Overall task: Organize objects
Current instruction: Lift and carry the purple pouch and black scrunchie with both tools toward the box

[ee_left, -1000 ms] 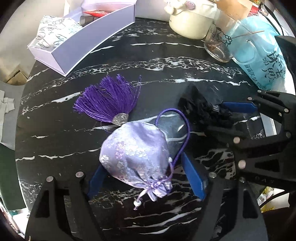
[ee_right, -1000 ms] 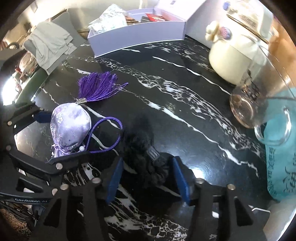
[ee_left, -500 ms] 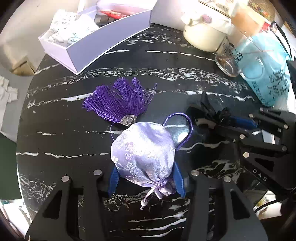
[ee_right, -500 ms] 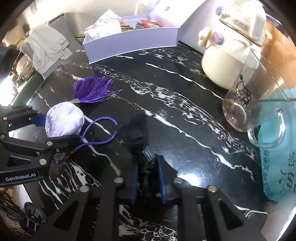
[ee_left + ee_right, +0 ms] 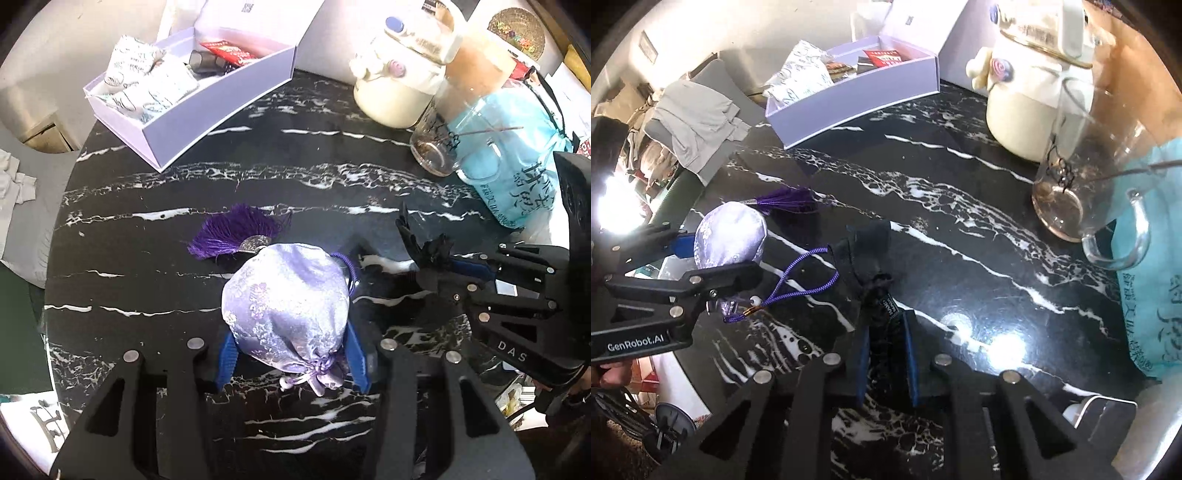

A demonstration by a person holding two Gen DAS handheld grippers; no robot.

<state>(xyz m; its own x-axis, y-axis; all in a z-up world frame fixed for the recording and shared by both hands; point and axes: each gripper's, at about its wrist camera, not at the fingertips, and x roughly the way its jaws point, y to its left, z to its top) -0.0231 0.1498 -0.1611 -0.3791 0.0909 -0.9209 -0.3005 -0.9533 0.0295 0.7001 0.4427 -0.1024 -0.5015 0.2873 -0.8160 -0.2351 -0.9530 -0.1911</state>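
My left gripper (image 5: 290, 356) is shut on a lilac brocade pouch (image 5: 286, 306), holding it near its tied neck just above the black marble table (image 5: 155, 258). The pouch's purple tassel (image 5: 231, 232) trails on the marble behind it, and its purple cord loop (image 5: 809, 275) hangs free. My right gripper (image 5: 886, 354) is shut on a black fabric piece (image 5: 873, 251) with a small label, lifted slightly off the table. In the left wrist view the right gripper (image 5: 454, 267) sits to the right of the pouch, with the black fabric (image 5: 421, 240) sticking out of its blue pads.
An open lilac box (image 5: 207, 92) with packets stands at the table's far left. A cream jar (image 5: 395, 85), a glass mug (image 5: 439, 147) and a turquoise bag (image 5: 517, 155) crowd the far right. A chair with grey cloth (image 5: 694, 122) is beyond the left edge.
Both grippers closed, the left on the pouch and the right on the black fabric, then rose a little. The pouch came off the marble and its tassel dragged nearer.
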